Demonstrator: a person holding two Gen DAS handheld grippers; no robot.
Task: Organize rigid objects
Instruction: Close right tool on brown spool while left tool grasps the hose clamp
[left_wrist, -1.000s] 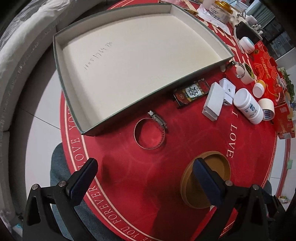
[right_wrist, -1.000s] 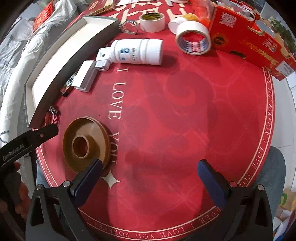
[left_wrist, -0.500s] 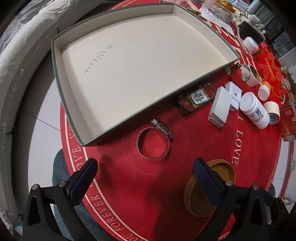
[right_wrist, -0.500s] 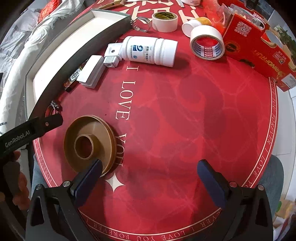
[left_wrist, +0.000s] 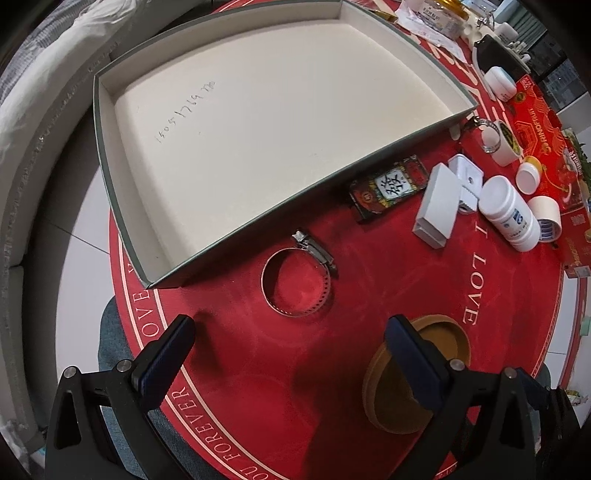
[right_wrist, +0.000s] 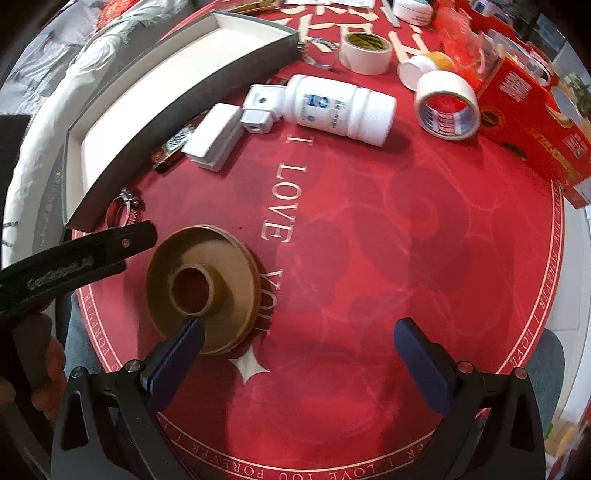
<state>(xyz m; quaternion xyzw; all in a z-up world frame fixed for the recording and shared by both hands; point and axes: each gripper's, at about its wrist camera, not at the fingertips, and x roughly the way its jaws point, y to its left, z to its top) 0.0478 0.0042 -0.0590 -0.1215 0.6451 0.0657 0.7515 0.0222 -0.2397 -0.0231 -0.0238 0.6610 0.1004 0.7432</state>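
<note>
Your left gripper (left_wrist: 288, 341) hangs spread and empty, the hose clamp (left_wrist: 297, 282) just ahead. Your right gripper (right_wrist: 297, 343) gapes too, the brown spool (right_wrist: 201, 293) beside its left finger.

Round table (left_wrist: 236, 373) under a red cloth (right_wrist: 388, 258) with pale lettering along the rim. Pale tiled floor (left_wrist: 79, 206) below, dark grout lines crossing it. Off to the left, a sofa (left_wrist: 40, 122), grey and white, with a light crumpled cover (right_wrist: 48, 122) over it. Far back at the top right, what look like windows (left_wrist: 561, 74), too blurred to be sure. Soft, even indoor light, faint shadows on the cloth.
</note>
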